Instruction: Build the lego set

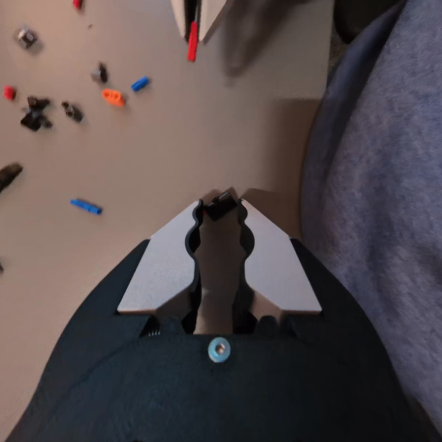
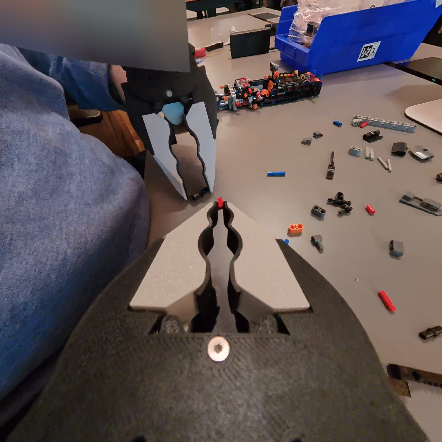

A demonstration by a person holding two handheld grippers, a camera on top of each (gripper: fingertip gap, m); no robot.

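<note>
Left wrist view: the left tongs (image 1: 220,205) are squeezing a small black piece (image 1: 221,207) at their tips, partly closed around it. Loose pieces, like an orange one (image 1: 113,96), are lying far off to their left on the surface (image 1: 167,143).

Right wrist view: the right tongs (image 2: 220,203) are nearly closed, pinching a red pin (image 2: 219,202). The long half-built model (image 2: 270,92) is sitting far ahead, so I think lots of building is left. A blue bin (image 2: 354,40) beyond is wearing a sticker; I am not reading it.
</note>
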